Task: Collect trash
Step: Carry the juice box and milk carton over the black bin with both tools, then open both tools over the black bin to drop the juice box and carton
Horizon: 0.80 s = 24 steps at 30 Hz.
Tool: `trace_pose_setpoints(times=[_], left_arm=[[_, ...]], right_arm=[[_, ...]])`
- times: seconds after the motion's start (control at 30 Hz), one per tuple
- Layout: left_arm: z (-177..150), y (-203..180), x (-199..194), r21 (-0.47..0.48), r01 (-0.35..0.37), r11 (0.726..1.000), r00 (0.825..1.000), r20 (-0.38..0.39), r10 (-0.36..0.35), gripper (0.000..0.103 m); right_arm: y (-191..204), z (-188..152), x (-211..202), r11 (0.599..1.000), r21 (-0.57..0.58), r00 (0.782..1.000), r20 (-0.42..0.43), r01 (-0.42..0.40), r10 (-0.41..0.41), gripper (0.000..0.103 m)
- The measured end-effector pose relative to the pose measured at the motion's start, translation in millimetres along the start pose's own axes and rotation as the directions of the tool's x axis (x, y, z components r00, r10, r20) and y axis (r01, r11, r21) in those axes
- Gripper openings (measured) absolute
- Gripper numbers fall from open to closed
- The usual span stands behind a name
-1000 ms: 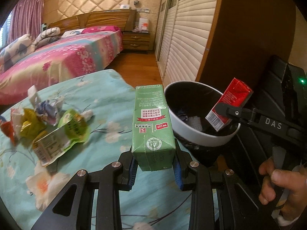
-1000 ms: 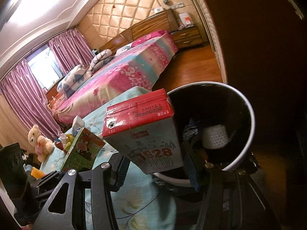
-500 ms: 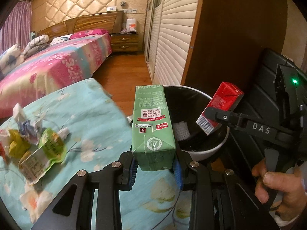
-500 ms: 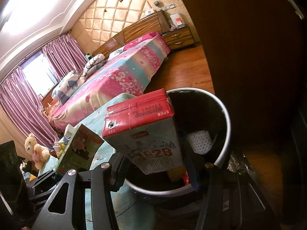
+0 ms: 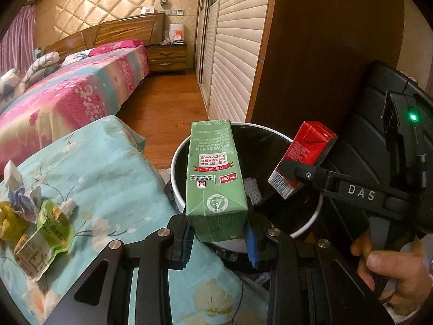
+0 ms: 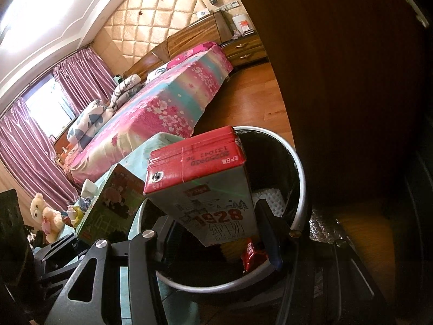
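Note:
My left gripper (image 5: 218, 239) is shut on a green milk carton (image 5: 215, 178), held upright over the near rim of the black trash bin (image 5: 308, 224) with its white rim. My right gripper (image 6: 220, 241) is shut on a red-and-white milk carton (image 6: 213, 192), tilted over the bin's opening (image 6: 299, 168); it shows in the left wrist view (image 5: 305, 157) at the bin's right side. The green carton also shows in the right wrist view (image 6: 111, 205). White foam (image 5: 250, 189) and a red wrapper (image 6: 251, 253) lie inside the bin.
Several wrappers (image 5: 46, 233) and a crumpled tissue (image 5: 12, 176) lie on the teal floral cloth (image 5: 113, 168) to the left. A pink floral bed (image 5: 62, 103) stands beyond. A wooden wardrobe (image 5: 311, 54) rises right behind the bin.
Both grippers have moved with their cartons towards and over the bin. The bin looms larger and the wrappers have slid left in the left wrist view.

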<state>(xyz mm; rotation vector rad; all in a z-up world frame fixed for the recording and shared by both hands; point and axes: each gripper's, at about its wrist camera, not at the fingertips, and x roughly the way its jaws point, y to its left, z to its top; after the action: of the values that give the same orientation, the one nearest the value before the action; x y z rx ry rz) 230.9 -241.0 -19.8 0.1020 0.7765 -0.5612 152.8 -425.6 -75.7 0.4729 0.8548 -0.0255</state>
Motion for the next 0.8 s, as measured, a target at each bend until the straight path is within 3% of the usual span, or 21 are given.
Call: trace_pose_setpoints(times=[0.43,0.57,0.8], left_arm=[[9,-2,13,-0.007,0.009,1.000,1.000,-0.005,-0.009,0.032],[3,2,7,-0.018,-0.004,1.000,1.000,0.010,0.004,0.048],[-15,19,-10,-0.066,-0.016,0.998,1.000,0.012,0.017,0.049]], right_arm=[[-8,8,7,1.000,0.027,0.999,-0.034,-0.001,0.001,0.059],[-8,8,3,0.999,0.039,1.000,-0.022,-0.009,0.010,0.070],[1,3,0,0.999,0.038,1.000,0.001,-0.028,0.028,0.072]])
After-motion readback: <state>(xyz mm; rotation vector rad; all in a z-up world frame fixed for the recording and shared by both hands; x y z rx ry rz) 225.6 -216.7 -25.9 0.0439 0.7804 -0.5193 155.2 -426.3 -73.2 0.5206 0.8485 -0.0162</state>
